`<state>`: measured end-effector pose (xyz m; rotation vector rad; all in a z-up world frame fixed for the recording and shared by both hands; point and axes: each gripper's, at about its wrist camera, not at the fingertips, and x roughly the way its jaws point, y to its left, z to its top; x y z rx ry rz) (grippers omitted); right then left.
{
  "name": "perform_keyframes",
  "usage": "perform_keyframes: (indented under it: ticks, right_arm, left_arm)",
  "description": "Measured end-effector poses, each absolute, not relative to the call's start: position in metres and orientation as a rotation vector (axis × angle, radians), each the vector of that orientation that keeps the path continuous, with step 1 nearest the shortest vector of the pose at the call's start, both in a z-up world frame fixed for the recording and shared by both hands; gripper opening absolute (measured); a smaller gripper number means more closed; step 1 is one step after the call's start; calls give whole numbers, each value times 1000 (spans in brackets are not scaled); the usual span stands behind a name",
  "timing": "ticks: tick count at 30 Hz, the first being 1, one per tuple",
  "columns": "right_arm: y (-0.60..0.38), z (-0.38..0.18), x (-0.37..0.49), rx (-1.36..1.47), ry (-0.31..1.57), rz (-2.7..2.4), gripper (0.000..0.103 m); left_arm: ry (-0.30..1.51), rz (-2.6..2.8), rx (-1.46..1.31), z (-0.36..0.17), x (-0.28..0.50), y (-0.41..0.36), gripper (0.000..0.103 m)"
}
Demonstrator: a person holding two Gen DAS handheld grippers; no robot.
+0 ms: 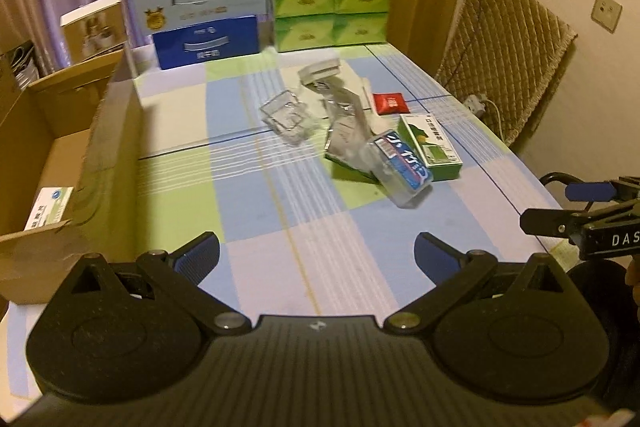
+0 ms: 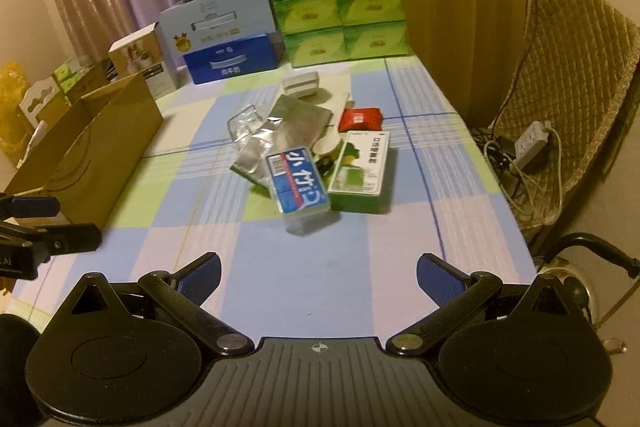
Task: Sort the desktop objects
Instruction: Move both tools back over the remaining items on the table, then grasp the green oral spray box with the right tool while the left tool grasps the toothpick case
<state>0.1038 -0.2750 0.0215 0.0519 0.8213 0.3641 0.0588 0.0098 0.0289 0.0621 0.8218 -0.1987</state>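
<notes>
Desktop objects: a loose pile lies mid-table on the checked tablecloth, well ahead of both grippers.
Clear case: a clear plastic case with a blue label sits at the near edge of the pile, tilted, just beside the medicine box.
Medicine box: a green and white carton lies flat at the right of the pile.
Red packet: a small red packet lies behind the carton.
Silver pouches: crumpled foil pouches overlap in the pile's middle.
Clear tray: an empty transparent tray sits at the pile's left.
Cardboard box: an open brown box stands along the table's left edge.
Left gripper: fingers spread wide, holding nothing, above bare cloth.
Right gripper: fingers spread wide, holding nothing, short of the pile.
</notes>
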Motion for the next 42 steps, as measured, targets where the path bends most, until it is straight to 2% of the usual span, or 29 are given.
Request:
perform_keyframes:
  ticks: [22,24,26,30,34,38,42]
  right_arm:
    - [-304,-2,198,38,868,342,100]
    - [-302,-6,212,42,881,351,97]
    - [-300,-12,225,46,906,363,88]
    - [-288,-25,251,39,946,390,82]
    - [-274,-44,274,48,987,396,71]
    - [-262,-58,293,38,1015,392,64]
    - [-255,-68,305,3,1044,403,63]
  left_arm:
    - [835,-264,79,-28,131,-67,102]
    - [832,-274,89,-36,139,-74,102]
    - [826,-288,111,-44,145,-81,102]
    - [834,-302,117,-56,154,-88,102]
    - [837,-296,100,-63,160,-86,102]
    - [838,-293,91,-68,165,-82,102]
    - [838,-298,87,-71,168,-79,102]
